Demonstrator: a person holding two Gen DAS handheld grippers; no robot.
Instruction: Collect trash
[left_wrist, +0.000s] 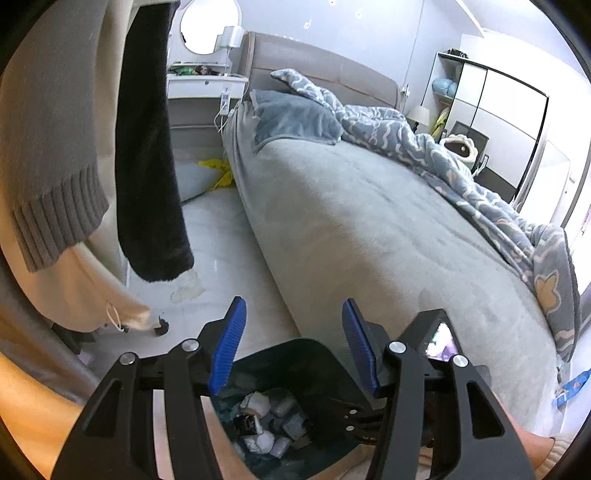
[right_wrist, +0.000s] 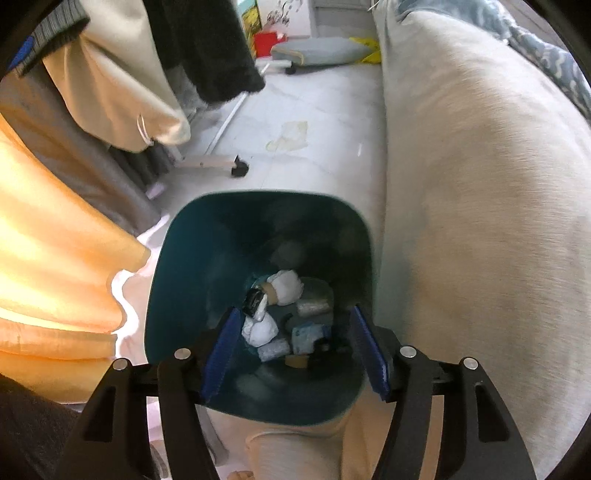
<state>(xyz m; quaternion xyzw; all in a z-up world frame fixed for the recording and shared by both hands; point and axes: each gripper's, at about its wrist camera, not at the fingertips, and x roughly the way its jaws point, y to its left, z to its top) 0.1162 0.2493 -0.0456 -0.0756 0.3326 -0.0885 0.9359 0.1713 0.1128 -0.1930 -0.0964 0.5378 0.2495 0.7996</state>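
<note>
A dark teal trash bin (right_wrist: 177, 266) stands on the floor beside the bed, holding several crumpled white tissues and wrappers (right_wrist: 288, 286). My right gripper (right_wrist: 293, 314) is open and empty, held over the bin's mouth. My left gripper (left_wrist: 293, 306) is open and empty, above the same bin (left_wrist: 314, 358), whose trash (left_wrist: 258, 406) shows below its fingers. A crumpled pale wrapper (right_wrist: 290, 136) lies on the floor farther on; it also shows in the left wrist view (left_wrist: 188, 286).
A bed with a grey cover (left_wrist: 369, 229) and blue quilt (left_wrist: 424, 147) fills the right. Hanging clothes (left_wrist: 147, 147) on a wheeled rack (right_wrist: 238, 168) line the left. A yellow bag (left_wrist: 219, 171) and grey cushion (right_wrist: 317, 50) lie farther down the floor.
</note>
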